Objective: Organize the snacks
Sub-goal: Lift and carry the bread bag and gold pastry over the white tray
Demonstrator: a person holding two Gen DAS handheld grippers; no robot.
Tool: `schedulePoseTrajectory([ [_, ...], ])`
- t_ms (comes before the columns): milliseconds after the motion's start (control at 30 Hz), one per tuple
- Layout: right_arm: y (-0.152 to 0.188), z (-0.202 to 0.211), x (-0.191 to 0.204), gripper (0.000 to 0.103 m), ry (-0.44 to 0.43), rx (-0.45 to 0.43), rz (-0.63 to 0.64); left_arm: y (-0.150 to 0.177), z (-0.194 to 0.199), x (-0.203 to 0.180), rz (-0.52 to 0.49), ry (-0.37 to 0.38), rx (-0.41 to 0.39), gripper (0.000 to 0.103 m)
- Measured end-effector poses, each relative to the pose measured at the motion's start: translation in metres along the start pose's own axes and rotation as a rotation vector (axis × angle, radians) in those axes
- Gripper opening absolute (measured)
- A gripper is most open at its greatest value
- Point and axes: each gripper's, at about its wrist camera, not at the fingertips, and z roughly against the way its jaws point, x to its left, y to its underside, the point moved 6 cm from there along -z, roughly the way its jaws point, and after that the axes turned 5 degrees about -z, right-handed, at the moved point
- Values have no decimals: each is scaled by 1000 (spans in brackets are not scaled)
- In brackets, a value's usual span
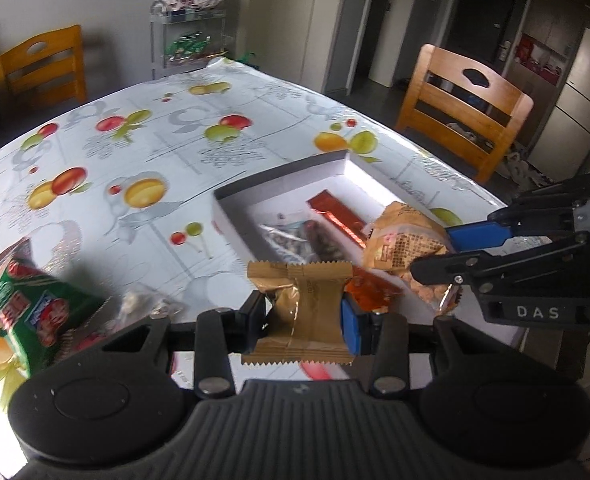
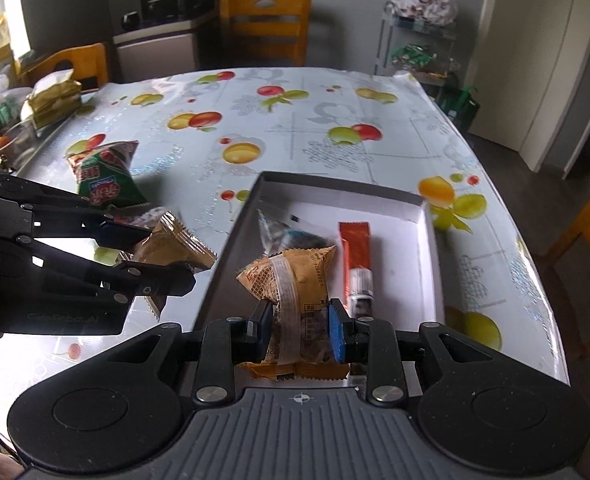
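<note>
My left gripper (image 1: 303, 316) is shut on a gold-brown snack packet (image 1: 301, 312), held above the table just left of the white box (image 1: 279, 188); it also shows in the right wrist view (image 2: 151, 254). My right gripper (image 2: 299, 326) is shut on an orange-yellow snack packet (image 2: 291, 280), held over the near end of the white box (image 2: 335, 188). Inside the box lie a red stick packet (image 2: 355, 248) and a clear packet with dark contents (image 2: 283, 236). A green and red snack bag (image 2: 105, 176) lies on the table left of the box.
The table has a fruit-print cloth (image 2: 295, 120). A small clear packet (image 1: 143, 304) lies near the green bag (image 1: 35, 304). Wooden chairs (image 1: 463, 108) stand around the table. A tissue box (image 2: 53, 100) sits at the far left edge. A shelf cart (image 2: 419, 48) stands behind the table.
</note>
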Motion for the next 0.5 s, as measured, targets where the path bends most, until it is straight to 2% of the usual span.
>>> schedulePoseTrajectory([
  [500,15,1,-27,31,41,21,-54,-9,-22,-37,-84,69,31,38],
])
